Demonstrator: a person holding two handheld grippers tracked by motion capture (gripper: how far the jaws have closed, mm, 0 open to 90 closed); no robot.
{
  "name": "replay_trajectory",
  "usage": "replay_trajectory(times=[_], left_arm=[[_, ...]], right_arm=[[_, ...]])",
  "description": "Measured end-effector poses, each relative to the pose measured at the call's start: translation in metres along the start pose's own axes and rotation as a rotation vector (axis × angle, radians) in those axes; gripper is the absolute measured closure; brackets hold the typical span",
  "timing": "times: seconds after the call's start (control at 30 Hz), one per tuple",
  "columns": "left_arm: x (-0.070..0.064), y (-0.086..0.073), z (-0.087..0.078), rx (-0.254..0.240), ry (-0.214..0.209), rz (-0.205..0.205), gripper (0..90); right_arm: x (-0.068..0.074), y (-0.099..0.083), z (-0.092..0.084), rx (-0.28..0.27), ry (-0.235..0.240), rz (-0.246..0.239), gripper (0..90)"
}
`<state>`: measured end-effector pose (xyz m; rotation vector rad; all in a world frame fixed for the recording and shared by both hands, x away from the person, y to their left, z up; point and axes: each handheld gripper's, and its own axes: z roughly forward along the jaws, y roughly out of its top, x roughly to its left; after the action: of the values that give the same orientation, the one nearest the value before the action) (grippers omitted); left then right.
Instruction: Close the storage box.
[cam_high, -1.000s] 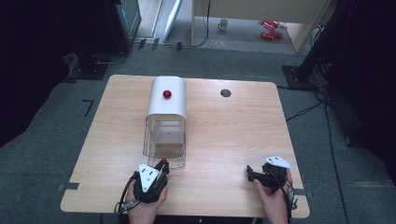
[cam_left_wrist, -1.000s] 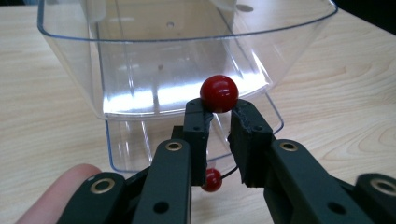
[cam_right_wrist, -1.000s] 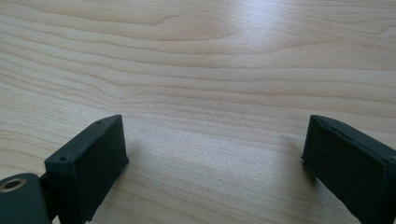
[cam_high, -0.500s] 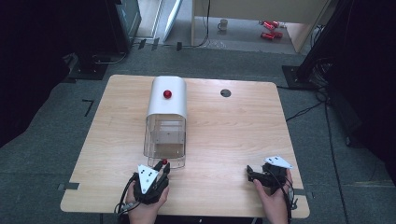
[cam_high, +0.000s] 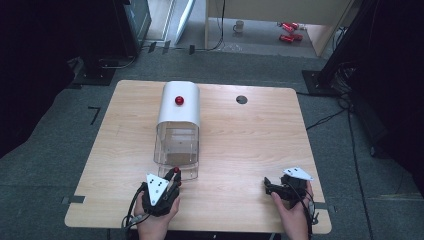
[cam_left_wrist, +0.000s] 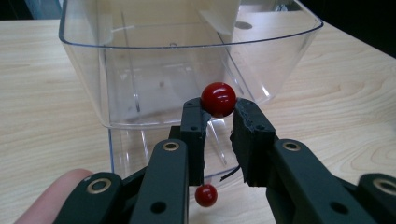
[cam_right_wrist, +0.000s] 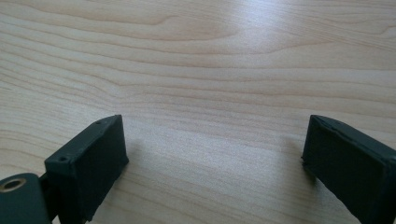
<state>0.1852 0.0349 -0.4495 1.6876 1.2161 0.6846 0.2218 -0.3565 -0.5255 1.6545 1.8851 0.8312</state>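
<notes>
On the near edge of a pale wooden table (cam_high: 250, 145), two hand-held grippers rest close to the person's side. At the near left, the left gripper (cam_high: 172, 179) pinches a red ball (cam_left_wrist: 218, 99) between the tips of its black jaws, the pads pressing on either side of it; these jaws have just been closing a little around the ball. It sits just in front of the open mouth of a clear plastic bin (cam_left_wrist: 187, 60), whose far half is covered by a white rounded lid (cam_high: 179, 102) with a red knob (cam_high: 179, 100) on top. Seen from the left gripper view, a second, smaller-looking red ball (cam_left_wrist: 206, 195) shows low between the jaws; whether it is a reflection in the clear plastic I cannot tell.

At the near right, the right gripper (cam_high: 272, 186) lies well apart from the bin, its jaws spread wide over bare wood with nothing between them.

Toward the far right of the tabletop there is a small dark round hole (cam_high: 241, 99). Around the table lies grey carpet (cam_high: 60, 150). Beyond the far edge stand dark equipment stands, cables trail over the floor, and a mug (cam_high: 239, 26) and red objects (cam_high: 287, 31) lie under a light wooden desk.
</notes>
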Motion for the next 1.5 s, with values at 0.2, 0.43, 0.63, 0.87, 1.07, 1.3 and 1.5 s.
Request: replay_trajectory(times=[0.2, 0.43, 0.63, 0.87, 1.07, 1.3, 1.5], left_arm=[[0.003, 0.013, 0.000, -0.024, 0.003, 0.007, 75.5], [0.005, 0.018, 0.009, -0.019, 0.011, 0.021, 75.4], [0.007, 0.024, 0.020, -0.016, 0.019, 0.029, 75.4], [0.012, 0.031, 0.034, -0.015, 0.022, 0.019, 75.4], [0.016, 0.037, 0.046, -0.012, 0.028, 0.021, 75.5], [0.019, 0.045, 0.059, -0.004, 0.034, 0.021, 75.4], [0.020, 0.048, 0.064, -0.004, 0.041, 0.023, 75.5]], right_arm=[[0.000, 0.000, 0.000, 0.000, 0.001, 0.000, 6.3], [0.000, 0.000, 0.000, 0.000, 0.001, 0.000, 6.3], [0.000, 0.000, 0.000, 0.000, 0.001, -0.001, 6.3], [0.000, 0.000, 0.000, 0.000, 0.001, -0.001, 6.3], [0.000, 0.000, 0.000, 0.000, 0.002, -0.001, 6.3], [0.000, 0.000, 0.000, 0.000, 0.002, -0.001, 6.3], [0.000, 0.000, 0.000, 0.000, 0.002, -0.001, 6.3]])
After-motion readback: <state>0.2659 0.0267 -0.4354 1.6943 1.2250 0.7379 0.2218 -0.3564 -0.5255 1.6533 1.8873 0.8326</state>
